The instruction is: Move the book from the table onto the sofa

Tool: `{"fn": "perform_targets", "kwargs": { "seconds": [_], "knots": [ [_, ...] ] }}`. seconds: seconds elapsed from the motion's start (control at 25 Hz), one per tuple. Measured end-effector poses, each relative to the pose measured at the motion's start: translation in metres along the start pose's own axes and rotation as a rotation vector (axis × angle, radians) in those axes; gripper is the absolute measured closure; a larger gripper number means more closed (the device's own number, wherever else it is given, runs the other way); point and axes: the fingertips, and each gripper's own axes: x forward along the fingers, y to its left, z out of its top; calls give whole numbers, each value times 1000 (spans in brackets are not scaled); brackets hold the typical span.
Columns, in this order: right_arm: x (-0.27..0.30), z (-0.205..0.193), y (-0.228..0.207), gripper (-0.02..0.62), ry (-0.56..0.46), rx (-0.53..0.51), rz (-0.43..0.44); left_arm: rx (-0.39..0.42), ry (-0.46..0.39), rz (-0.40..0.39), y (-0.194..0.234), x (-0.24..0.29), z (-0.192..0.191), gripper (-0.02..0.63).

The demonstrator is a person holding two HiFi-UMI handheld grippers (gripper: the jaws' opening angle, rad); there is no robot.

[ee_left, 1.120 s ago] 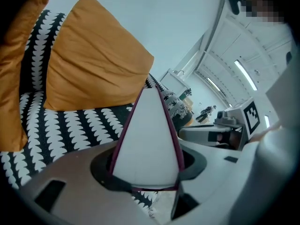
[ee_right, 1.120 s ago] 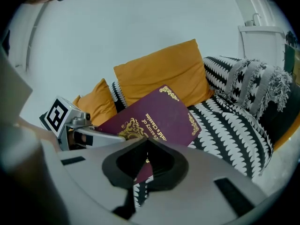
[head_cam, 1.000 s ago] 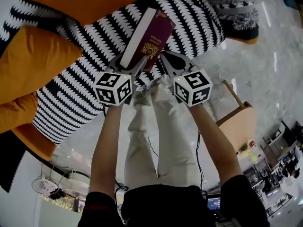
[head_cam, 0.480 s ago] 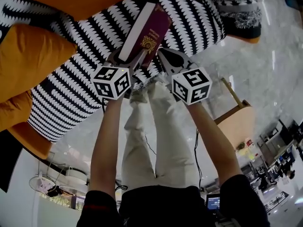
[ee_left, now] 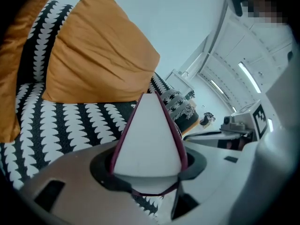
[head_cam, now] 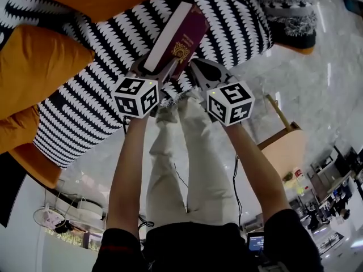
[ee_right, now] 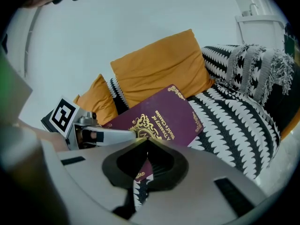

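Observation:
A maroon hardcover book with a gold crest hangs tilted above the black-and-white patterned sofa. My left gripper is shut on its near end. In the left gripper view the white page edge of the book fills the gap between the jaws of the left gripper. My right gripper is shut with nothing between its jaws, just right of the book's near corner. In the right gripper view the right gripper has its tips at the lower edge of the book's cover. Whether they touch is unclear.
Orange cushions lean on the sofa's back and left side. A grey fringed pillow lies at its right end. A wooden side table stands on the glossy floor to the right. The person's legs are below the grippers.

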Motion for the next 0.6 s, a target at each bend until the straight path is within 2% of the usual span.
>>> {"fn": "perform_targets", "kwargs": {
  "seconds": [0.16, 0.6],
  "knots": [
    [0, -5, -4, 578, 8, 3, 9, -13, -2, 18, 5, 3, -5, 365],
    [0, -20, 7, 578, 25, -9, 32, 19, -74, 116, 22, -10, -11, 215]
  ]
}}
